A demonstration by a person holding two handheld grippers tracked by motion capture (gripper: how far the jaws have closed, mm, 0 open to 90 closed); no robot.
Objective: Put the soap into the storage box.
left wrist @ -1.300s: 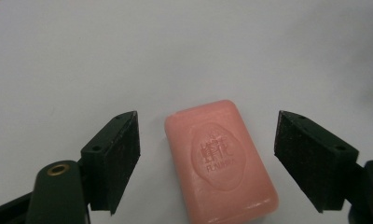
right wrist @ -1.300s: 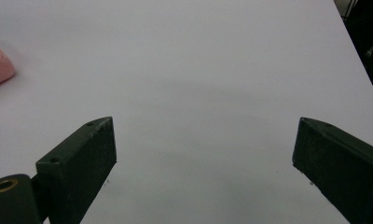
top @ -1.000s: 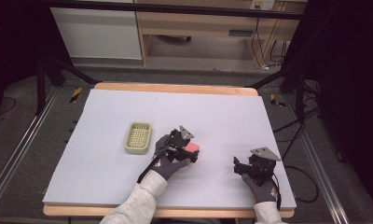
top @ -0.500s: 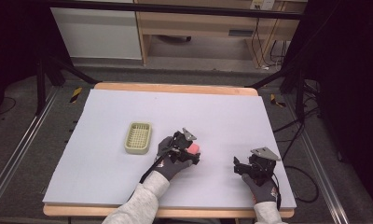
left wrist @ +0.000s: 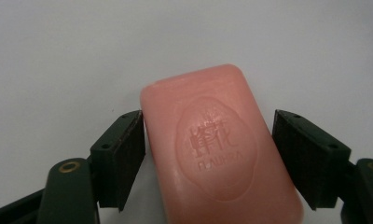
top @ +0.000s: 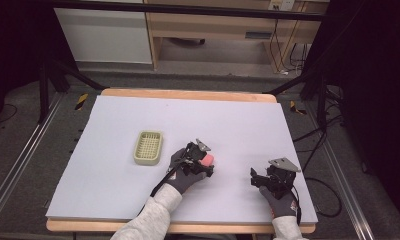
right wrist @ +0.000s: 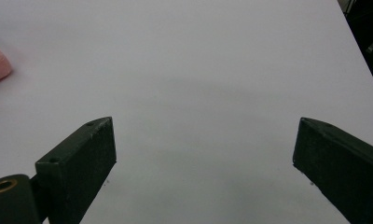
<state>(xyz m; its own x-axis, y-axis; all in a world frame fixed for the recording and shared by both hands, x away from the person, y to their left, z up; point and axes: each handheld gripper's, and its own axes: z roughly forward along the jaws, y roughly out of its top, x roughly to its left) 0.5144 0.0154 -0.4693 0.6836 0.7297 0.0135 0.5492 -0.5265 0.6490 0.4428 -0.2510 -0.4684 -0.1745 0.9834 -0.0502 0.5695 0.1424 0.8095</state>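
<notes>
Pale lilac desk [top: 113, 125], dark floor around. Pink soap bar [left wrist: 219, 147] flat on it near the middle, between left gripper [top: 200, 161] fingers [left wrist: 121, 158]: left pad touching, right pad apart, so not gripped. Likely bound for green slatted dish [top: 148, 147] just left. Right gripper [top: 270, 177] spread wide, idle, near right. Since earlier: soap and left gripper shifted slightly right.

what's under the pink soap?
The pink soap lies between the left tool's jaws on the white table sheet. The sheet directly beneath is covered.
</notes>
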